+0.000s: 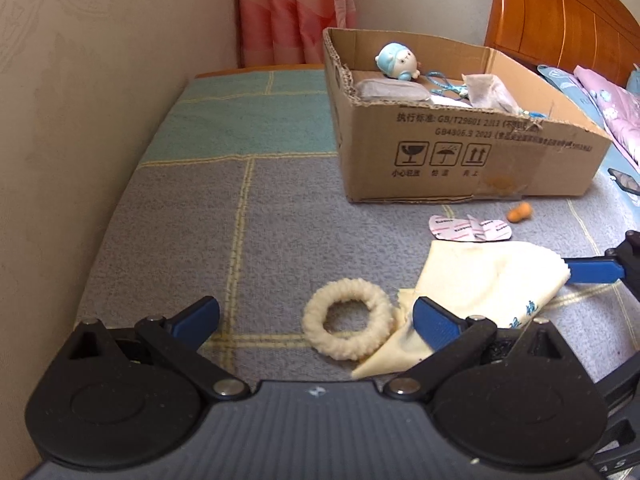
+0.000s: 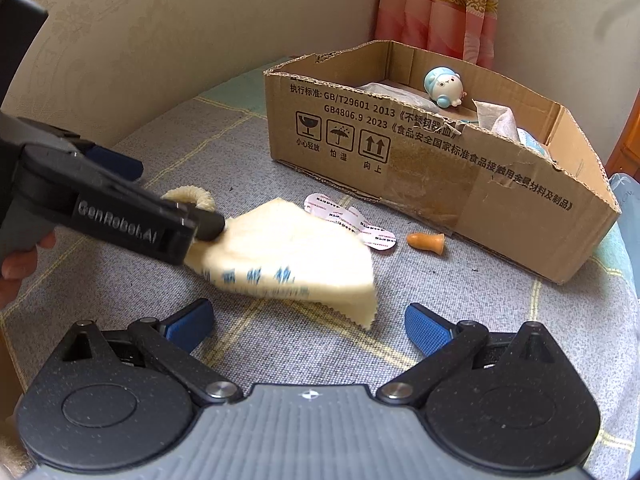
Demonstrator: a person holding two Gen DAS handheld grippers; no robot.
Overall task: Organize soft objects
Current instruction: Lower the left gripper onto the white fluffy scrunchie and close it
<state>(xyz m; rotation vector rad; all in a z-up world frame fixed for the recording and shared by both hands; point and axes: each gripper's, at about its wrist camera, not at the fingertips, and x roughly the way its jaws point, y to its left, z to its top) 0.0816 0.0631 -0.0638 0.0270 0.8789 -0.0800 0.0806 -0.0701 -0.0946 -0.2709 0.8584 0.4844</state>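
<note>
**Cream cloth lifted, box part-filled**

Fleece ring (image 1: 347,330) lies on the bed (image 1: 180,240) between the wide-open fingers of the left gripper (image 1: 316,320); the cream cloth (image 2: 288,252) is draped over that gripper's right finger. The right gripper (image 2: 310,326), also wide and empty, sits just short of the cloth. Ahead, the cardboard box (image 2: 440,168) already holds a blue plush (image 2: 443,89) and fabrics. Judged still loose: ring, cloth, sachets (image 2: 348,220), orange earplug (image 2: 426,242).

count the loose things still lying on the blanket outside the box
4: a fluffy ring nearest the left tool, a cream cloth beside it, pink packets and an orange plug near the box.
</note>
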